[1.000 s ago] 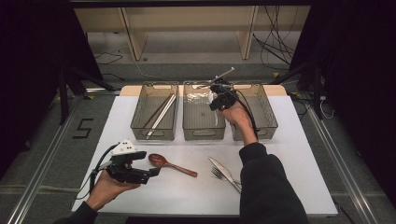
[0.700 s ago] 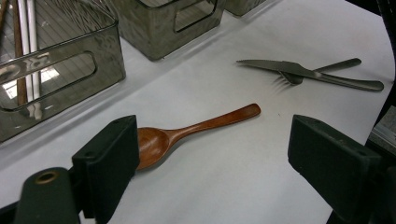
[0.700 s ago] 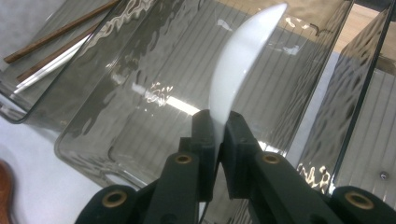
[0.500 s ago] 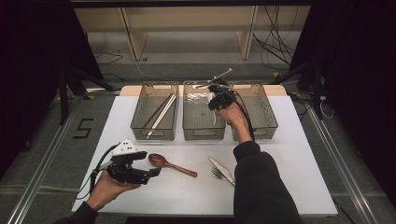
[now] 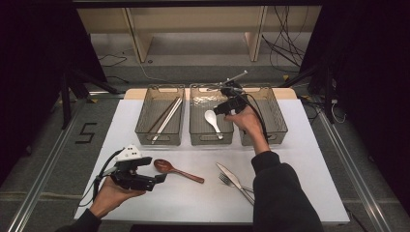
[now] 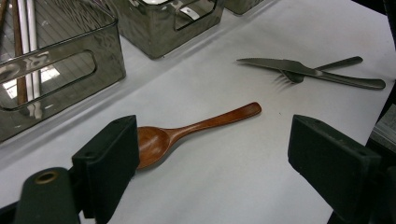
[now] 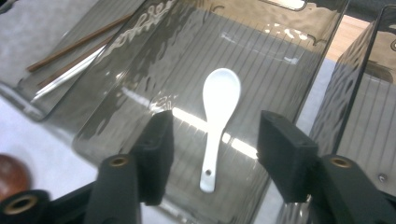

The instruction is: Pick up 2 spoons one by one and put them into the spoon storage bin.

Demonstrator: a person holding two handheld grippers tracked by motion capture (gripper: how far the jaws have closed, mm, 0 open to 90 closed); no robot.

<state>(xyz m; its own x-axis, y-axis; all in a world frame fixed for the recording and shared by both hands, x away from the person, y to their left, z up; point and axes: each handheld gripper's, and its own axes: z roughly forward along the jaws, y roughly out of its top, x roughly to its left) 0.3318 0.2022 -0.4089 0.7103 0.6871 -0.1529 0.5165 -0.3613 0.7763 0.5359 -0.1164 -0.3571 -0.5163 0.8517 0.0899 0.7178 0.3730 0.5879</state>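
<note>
The right tool (image 5: pixel 223 107) hangs over the middle basket (image 5: pixel 197 137), and its jaws have just been opening: in the frames a second and half a second ago no white spoon lies on that basket's floor, whereas the white spoon (image 5: pixel 212 121) now lies there, below and slightly ahead of the tool. In the right gripper view the same spoon (image 7: pixel 218 116) rests flat on the ribbed bottom, bowl away from the tool and handle toward it, with the two pads standing moderately apart above it and touching nothing; nothing is between them. Judgement: the release is complete and the spoon has been sorted into its compartment, so this part of the work needs no correction. The left basket (image 5: pixel 144 130), beside the middle one on the tool's left, holds chopsticks (image 5: pixel 166 117); the right basket (image 5: pixel 280 126) sits on the other side. The left tool (image 5: pixel 159 180) rests low over the desk (image 5: pixel 309 159) with jaws wide and empty; in the left gripper view the wooden spoon (image 6: pixel 187 131) lies just ahead of it, its bowl close beside one pad but not gripped. Farther off on the desk lie a knife (image 5: pixel 231 175) and a fork (image 5: pixel 238 187), crossed and touching. Judgement: three utensils remain unsorted, and the wooden spoon is the nearest candidate, best gripped across its bowl or neck.
</note>
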